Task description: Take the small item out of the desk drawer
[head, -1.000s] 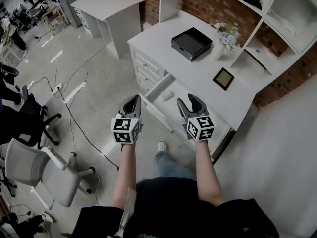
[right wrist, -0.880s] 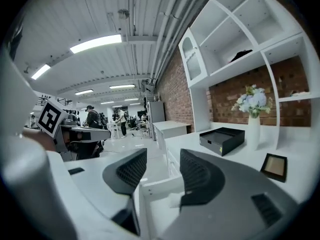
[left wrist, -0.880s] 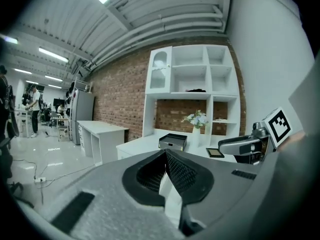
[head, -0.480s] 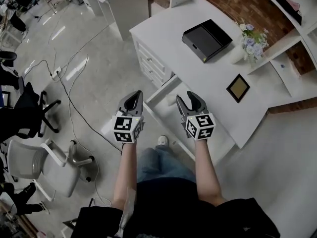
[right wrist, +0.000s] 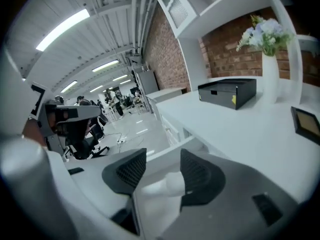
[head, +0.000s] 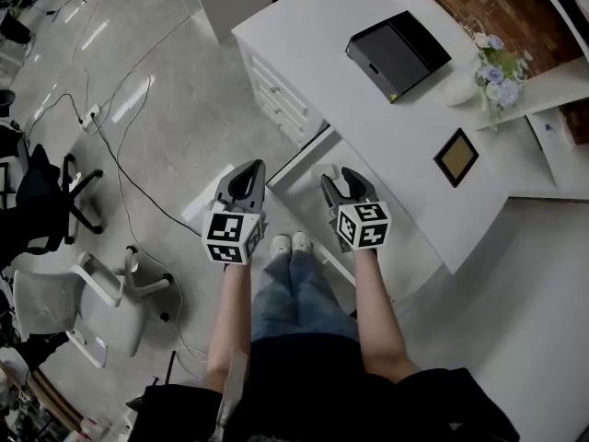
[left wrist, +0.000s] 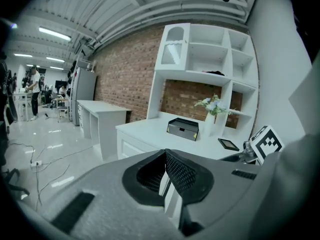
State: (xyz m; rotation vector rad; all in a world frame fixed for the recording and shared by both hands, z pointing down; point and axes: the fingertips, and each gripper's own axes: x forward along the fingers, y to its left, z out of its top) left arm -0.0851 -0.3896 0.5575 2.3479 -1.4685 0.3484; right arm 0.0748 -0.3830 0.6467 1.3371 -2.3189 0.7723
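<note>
The white desk [head: 368, 118] has its long drawer [head: 296, 162] pulled out toward me. A small white roll-shaped item [right wrist: 169, 184] lies on the drawer floor. In the right gripper view it shows just beyond my right gripper [right wrist: 157, 171], in line with the gap between the jaws. My right gripper [head: 342, 182] hovers over the drawer, open, with its pads clear of the item. My left gripper [head: 247, 177] hangs over the floor to the left of the drawer's corner. Its pads [left wrist: 175, 170] meet at the tip and hold nothing. In the head view the right gripper mostly hides the item.
On the desk top stand a black box [head: 398, 53], a flower vase [head: 492, 63] and a small picture frame [head: 456, 157]. A stack of small drawers [head: 276, 104] fills the desk's left end. A grey chair [head: 55, 293], a black chair [head: 41, 187] and cables [head: 120, 173] are on the floor to the left.
The head camera has moved closer and looks more steeply down on the desk. Both grippers hold nearly the same pose over the drawer edge, the right one slightly further left.
</note>
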